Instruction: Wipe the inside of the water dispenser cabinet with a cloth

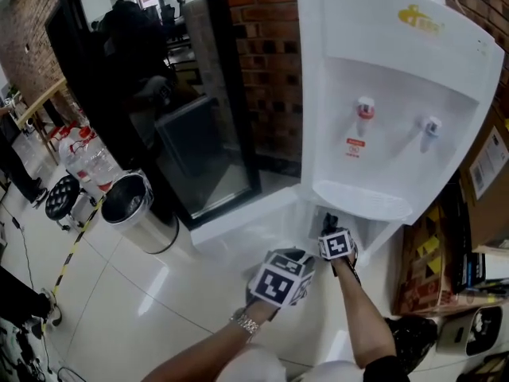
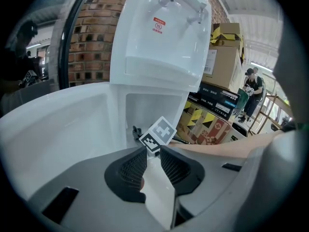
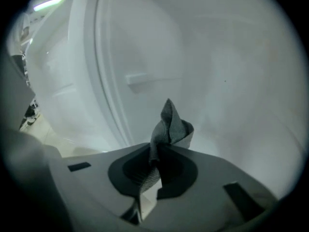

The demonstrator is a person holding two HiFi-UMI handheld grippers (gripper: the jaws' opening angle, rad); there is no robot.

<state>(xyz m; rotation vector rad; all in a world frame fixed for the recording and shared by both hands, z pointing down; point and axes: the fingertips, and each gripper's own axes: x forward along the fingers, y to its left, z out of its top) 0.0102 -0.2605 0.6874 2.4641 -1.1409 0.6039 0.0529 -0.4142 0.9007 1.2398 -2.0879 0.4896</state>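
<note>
White plastic water dispenser (image 1: pixel 398 94), upright against a brick wall (image 1: pixel 270 62); two taps on the front, lower cabinet (image 2: pixel 149 110) open at its foot, cabinet door (image 1: pixel 246 229) swung out to the left.

Grey woven cloth (image 3: pixel 171 124): pinched between the closed jaws of the right gripper (image 3: pixel 157 151), its bunched end standing up past the tips, near the cabinet's white inner wall; contact with the wall cannot be made out.

Right gripper: reaching into the cabinet opening under the drip shelf, marker cube just outside it.

Left gripper (image 2: pixel 153 153): jaws slightly apart, nothing between them, held just outside the opening, beside the right forearm.

Steel bin (image 1: pixel 139 209): on the floor, left of the door's outer edge.

Cardboard boxes (image 1: pixel 485 173): stacked right of the dispenser.
</note>
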